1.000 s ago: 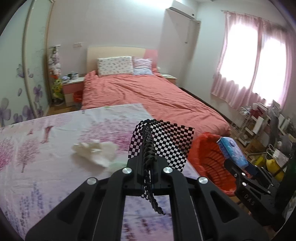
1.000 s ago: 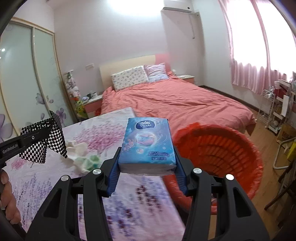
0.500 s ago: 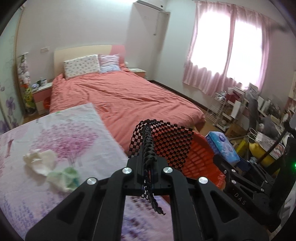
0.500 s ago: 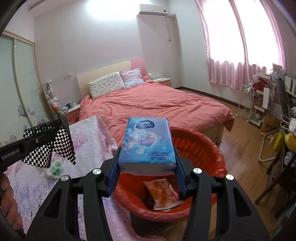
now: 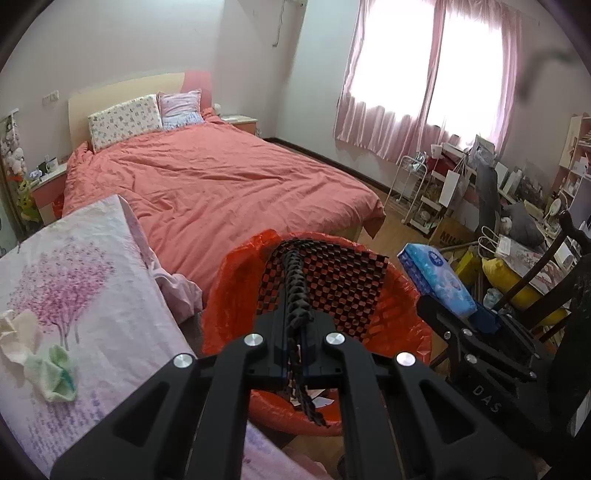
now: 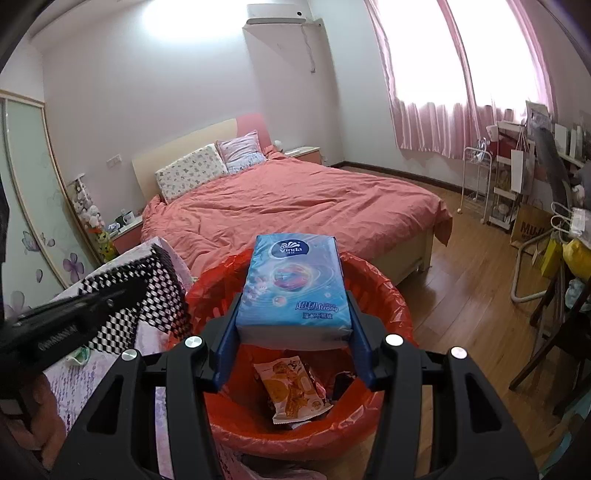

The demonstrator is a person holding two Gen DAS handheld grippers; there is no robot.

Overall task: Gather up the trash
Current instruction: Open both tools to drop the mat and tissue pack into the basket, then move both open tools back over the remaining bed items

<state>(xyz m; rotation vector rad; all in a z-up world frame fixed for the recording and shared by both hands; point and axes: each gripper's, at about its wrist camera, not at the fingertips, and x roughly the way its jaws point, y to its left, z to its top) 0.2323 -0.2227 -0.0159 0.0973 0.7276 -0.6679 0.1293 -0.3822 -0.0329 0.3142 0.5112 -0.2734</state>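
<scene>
**A lived-in home bedroom**

A double bed (image 6: 295, 199) with a coral duvet and two patterned pillows (image 6: 192, 173) fills the room. Pink curtains (image 6: 443, 122) filter daylight, a wall air conditioner (image 6: 277, 13) hangs overhead, a flower-printed sliding wardrobe (image 6: 29, 206) lines one side, and cluttered shelves (image 5: 517, 184) crowd the wooden floor (image 6: 472, 266).

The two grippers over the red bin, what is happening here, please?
A person is collecting trash with two handheld grippers. The right gripper holds a blue tissue pack above the red bin, which already contains a snack wrapper. The left gripper is shut on a checkered mesh sheet, also over the bin. Crumpled tissues remain on the floral cloth.
</scene>
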